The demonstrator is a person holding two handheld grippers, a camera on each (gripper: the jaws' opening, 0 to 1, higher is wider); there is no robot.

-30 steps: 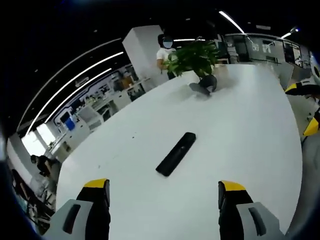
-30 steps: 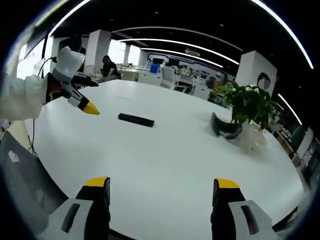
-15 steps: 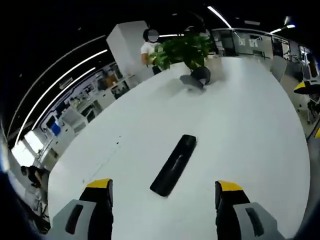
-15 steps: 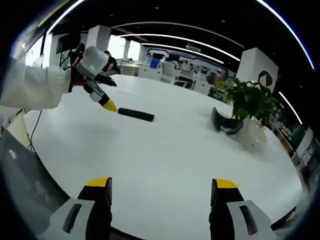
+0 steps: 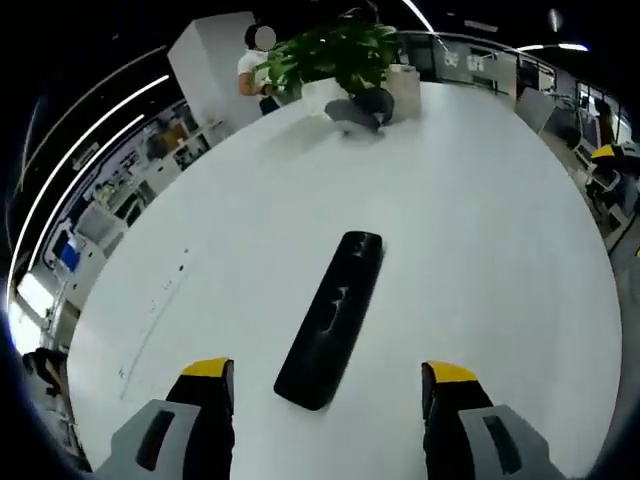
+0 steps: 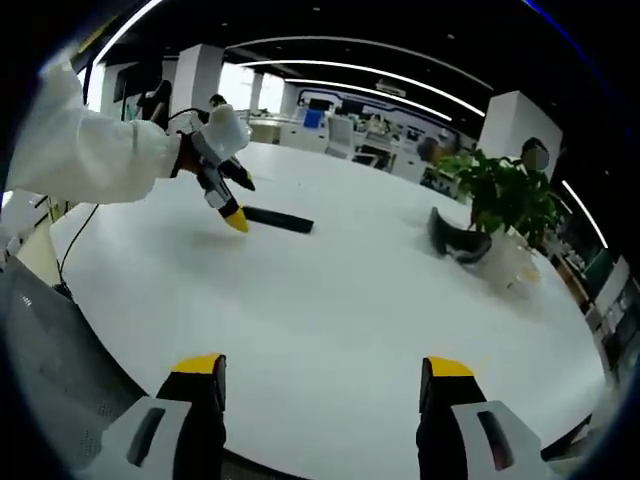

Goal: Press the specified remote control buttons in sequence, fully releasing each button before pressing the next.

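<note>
Left gripper (image 5: 325,385) hangs low over the white table (image 5: 480,250), jaws spread wide, gripping nothing. The black remote control (image 5: 331,318) lies flat between and just ahead of those yellow-tipped jaws, its long body running away from the camera, faint button marks along its top. Beyond it, a dark object (image 5: 358,108) rests beside a leafy potted plant (image 5: 335,50) at the table's far edge, a person standing behind.

Switch to the right gripper view: right gripper (image 6: 322,380) is held well back near the table's edge, jaws apart and empty. From here the left gripper (image 6: 233,212) appears side-on, held in a white sleeve (image 6: 95,155), angled downward with its yellow tip just beside the remote control's (image 6: 279,220) near end.
</note>
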